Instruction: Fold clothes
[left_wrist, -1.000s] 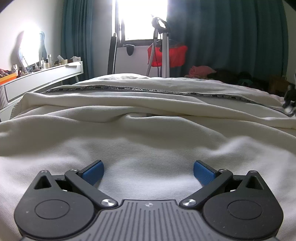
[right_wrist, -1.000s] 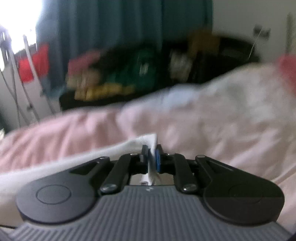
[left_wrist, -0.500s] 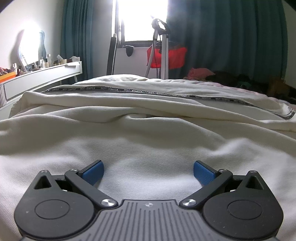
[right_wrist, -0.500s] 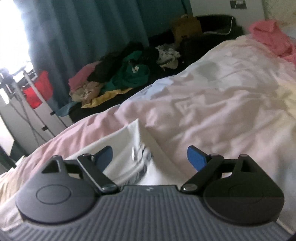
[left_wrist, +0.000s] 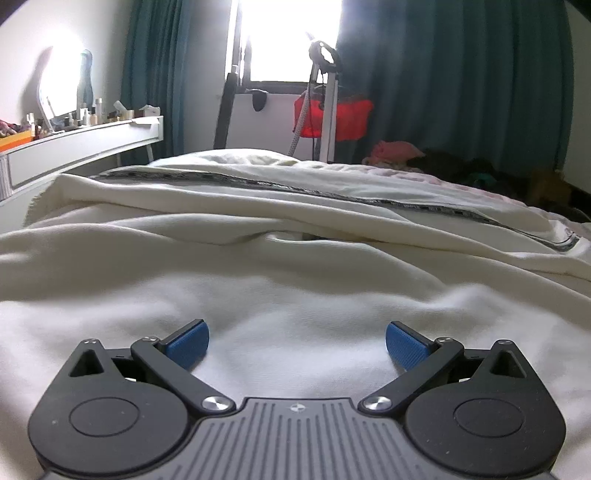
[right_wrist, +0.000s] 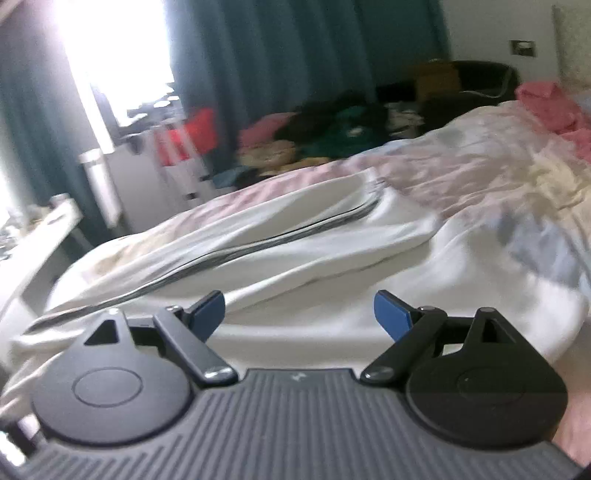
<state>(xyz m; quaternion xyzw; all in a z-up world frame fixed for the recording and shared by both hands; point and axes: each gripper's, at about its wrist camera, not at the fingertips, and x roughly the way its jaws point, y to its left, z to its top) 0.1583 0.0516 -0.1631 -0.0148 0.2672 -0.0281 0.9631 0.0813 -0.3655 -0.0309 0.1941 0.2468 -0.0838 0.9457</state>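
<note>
Left gripper (left_wrist: 294, 341): my jaws stand wide apart, low over the garment (left_wrist: 295, 266), gripping nothing.
Right gripper (right_wrist: 299, 312): my jaws spread wide, nothing between them; view blurred.
Garment: cream, dark stripe (right_wrist: 258, 242) along it, lying rumpled across the bed (right_wrist: 498, 166).
Background: curtain (left_wrist: 461, 81).

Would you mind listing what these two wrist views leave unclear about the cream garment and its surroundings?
- Cream garment: left wrist view, near edge hidden behind the left gripper; type unclear.
- Trim lettering: too small to read.
- Clothes pile: right wrist view, motion-blurred.
- Right gripper: open; contact with the cloth unclear.
</note>
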